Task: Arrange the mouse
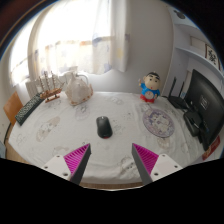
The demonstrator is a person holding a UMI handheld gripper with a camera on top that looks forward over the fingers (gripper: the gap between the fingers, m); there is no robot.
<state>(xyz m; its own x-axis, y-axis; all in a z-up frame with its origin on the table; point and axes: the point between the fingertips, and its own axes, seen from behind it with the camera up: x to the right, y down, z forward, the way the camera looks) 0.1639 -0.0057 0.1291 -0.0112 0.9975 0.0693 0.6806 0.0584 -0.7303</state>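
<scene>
My tongs (112, 163) are spread wide w/ nothing between the pink pads (78, 156), hovering over the near edge of the surface (60, 135). The mouse (103, 127), dark, lies ahead of the tongs, approx. in line w/ the gap between them, well apart from both tips, around mid-surface. Keyboard (29, 108) sits along the left edge. A cartoon figurine (149, 87) stands toward the far right edge, a stuffed toy (77, 89) toward the far left. Round patterned mat (157, 122) lies right of the mouse.
</scene>
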